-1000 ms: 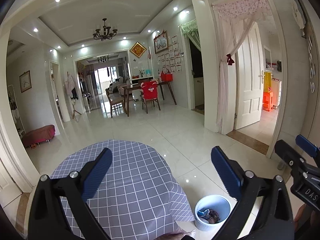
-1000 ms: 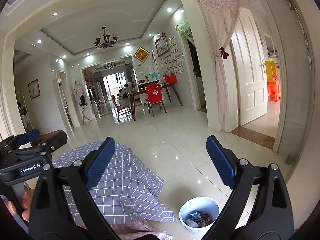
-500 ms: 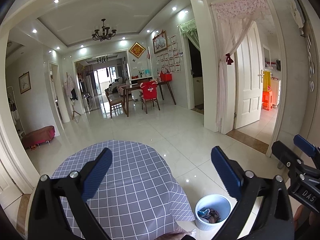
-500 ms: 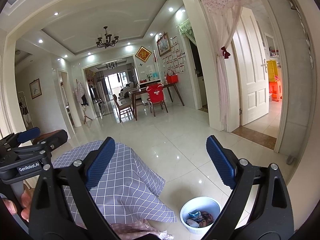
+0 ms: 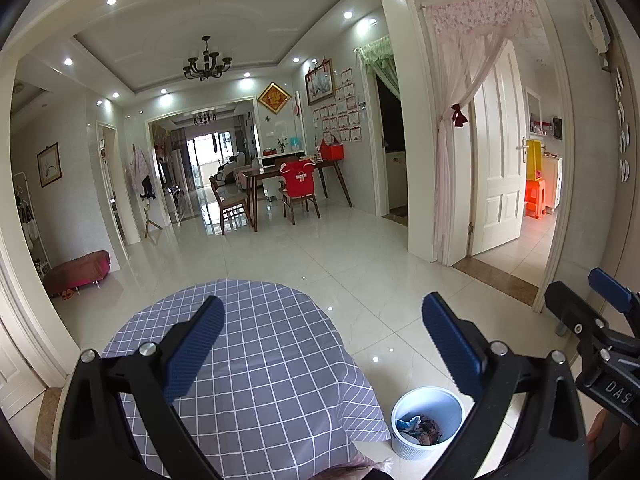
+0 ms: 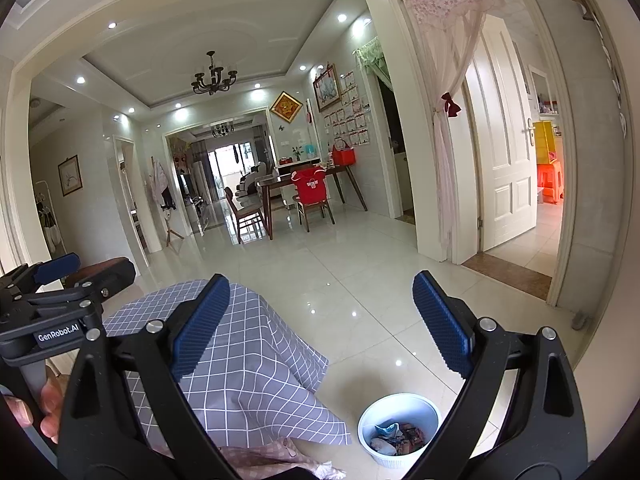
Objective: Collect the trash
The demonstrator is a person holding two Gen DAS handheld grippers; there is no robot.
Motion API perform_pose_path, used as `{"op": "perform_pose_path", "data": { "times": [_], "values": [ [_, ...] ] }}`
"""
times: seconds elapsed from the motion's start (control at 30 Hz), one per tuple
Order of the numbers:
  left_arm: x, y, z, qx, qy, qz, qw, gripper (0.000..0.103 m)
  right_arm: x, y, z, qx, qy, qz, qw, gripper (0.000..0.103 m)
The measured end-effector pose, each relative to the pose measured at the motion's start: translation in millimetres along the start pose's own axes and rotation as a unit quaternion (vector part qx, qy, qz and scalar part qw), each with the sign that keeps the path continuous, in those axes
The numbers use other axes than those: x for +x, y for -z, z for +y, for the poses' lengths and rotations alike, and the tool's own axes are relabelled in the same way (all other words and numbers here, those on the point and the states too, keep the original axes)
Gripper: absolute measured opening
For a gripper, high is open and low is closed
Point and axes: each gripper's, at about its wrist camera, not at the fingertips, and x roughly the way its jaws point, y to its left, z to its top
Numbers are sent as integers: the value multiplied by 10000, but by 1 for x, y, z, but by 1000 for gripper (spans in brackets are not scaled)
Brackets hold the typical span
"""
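Observation:
A small round table under a grey checked cloth (image 5: 260,360) stands just below both grippers. To its right on the floor is a white ribbed bin (image 5: 436,400), holding crumpled wrappers and a bluish scrap (image 5: 416,426). My left gripper (image 5: 322,299) is open above the cloth with nothing between its blue pads. My right gripper (image 6: 321,277) is open too, above the cloth's right edge (image 6: 256,360) and the bin (image 6: 400,404). Each gripper shows at the edge of the other's view: the right gripper (image 5: 584,292), and the left gripper (image 6: 100,266) with a hand (image 6: 48,404) on its handle.
Glossy white tiles (image 5: 360,264) stretch to a far dining table with chairs (image 5: 296,184). A red bench (image 5: 78,272) sits by the left wall. A curtained doorway and white door (image 5: 500,168) are on the right. Pink checked fabric (image 6: 276,454) lies under the table's near edge.
Both grippers stay open and almost still. The views drift only slightly, and the table, cloth and bin keep their places.

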Motion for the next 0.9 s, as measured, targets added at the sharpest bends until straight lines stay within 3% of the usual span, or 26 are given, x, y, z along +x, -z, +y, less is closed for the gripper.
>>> {"op": "perform_pose_path", "data": {
  "times": [0.9],
  "values": [
    [21, 7, -1, 10, 9, 138, 9999, 97, 2, 5, -6, 41, 23, 85, 10000, 92]
  ]
}}
